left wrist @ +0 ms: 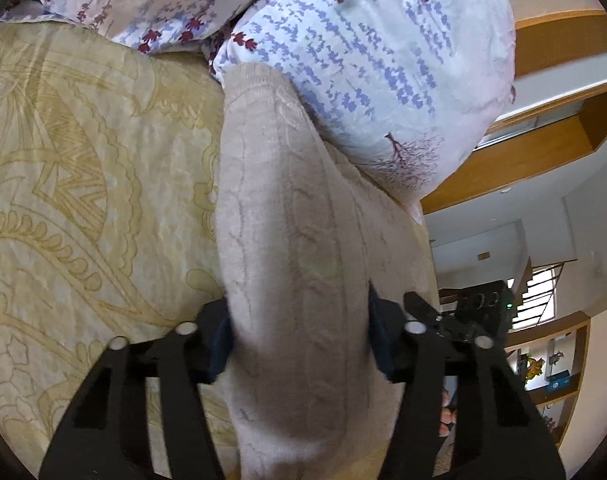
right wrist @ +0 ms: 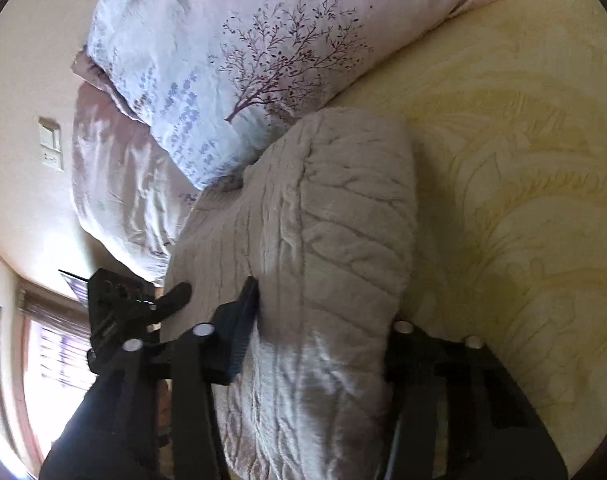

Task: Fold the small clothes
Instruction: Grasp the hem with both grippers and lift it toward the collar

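Each hand-held gripper is clenched on the sweater: the left hand-held gripper [left wrist: 299, 332] has a thick bunched band of knit pressed between its pads, and the right hand-held gripper [right wrist: 323, 332] pinches another bunched part. The sweater [right wrist: 323, 208] runs ahead of both onto the bed [left wrist: 83, 200], its far end touching the pillow [left wrist: 363, 60]. Both point slantwise down, side by side. Judging by the doubled, rounded bulk, 1 fold looks under way; laying flat and further folds remain.

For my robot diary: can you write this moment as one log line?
step: grasping | left tongs: shut on knit sweater | right tongs: shut on knit sweater | surface: yellow bedspread
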### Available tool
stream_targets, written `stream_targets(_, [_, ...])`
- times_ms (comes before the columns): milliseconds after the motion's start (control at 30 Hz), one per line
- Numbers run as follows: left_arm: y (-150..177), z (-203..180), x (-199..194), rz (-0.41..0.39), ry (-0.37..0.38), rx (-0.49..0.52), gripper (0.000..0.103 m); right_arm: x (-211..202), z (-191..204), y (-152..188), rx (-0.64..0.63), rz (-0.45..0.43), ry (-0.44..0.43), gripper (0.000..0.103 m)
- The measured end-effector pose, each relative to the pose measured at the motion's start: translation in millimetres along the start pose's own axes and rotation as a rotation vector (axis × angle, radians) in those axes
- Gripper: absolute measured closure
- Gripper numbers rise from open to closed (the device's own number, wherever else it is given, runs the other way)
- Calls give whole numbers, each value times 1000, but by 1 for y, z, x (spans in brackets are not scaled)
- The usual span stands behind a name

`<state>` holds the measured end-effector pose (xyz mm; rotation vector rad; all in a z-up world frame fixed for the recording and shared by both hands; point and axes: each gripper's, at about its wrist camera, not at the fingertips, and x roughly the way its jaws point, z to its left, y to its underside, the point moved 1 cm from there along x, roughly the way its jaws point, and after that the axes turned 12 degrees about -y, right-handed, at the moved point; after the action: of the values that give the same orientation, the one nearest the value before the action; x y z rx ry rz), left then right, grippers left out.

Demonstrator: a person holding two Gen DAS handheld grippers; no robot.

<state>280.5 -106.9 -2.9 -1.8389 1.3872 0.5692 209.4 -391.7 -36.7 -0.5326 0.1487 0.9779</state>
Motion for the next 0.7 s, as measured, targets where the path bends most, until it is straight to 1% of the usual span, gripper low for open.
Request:
stream_targets(33, [1, -1, -3, -3, 9, 5, 59, -1, 1, 2, 7, -7, -19, 66])
stream_targets(100, [3, 0, -11, -13, 18, 17, 63, -3, 7, 5, 0, -25, -28, 68])
stream_targets(200, [7, 0, -24, -28, 24, 52, 65, -5, 20, 9, -29, -43, -35, 70])
stream_targets(300, [9, 4, -41, -44, 23, 73, 66, 1, 38, 13, -70, -37, -37, 72])
stream_targets(433, [9, 21, -73, -80, -10, 104, 66, 29, 62, 22, -125, 0, -33, 73])
stream_targets(533, [4, 42, -97, -100, -51, 109, 66, 65, 82, 30, -181, 36, -32, 73])
stream_targets(600, [0, 65, -113, -104, -83, 88, 65, 85, 91, 36, -213, 59, -23, 74])
stream_targets(667, [-4, 86, -124, -99, -111, 66, 65, 113, 102, 44, -260, 95, 6, 74])
stream_targets(700, [-5, 101, -128, -97, -123, 44, 64, 121, 104, 47, -277, 104, 22, 74])
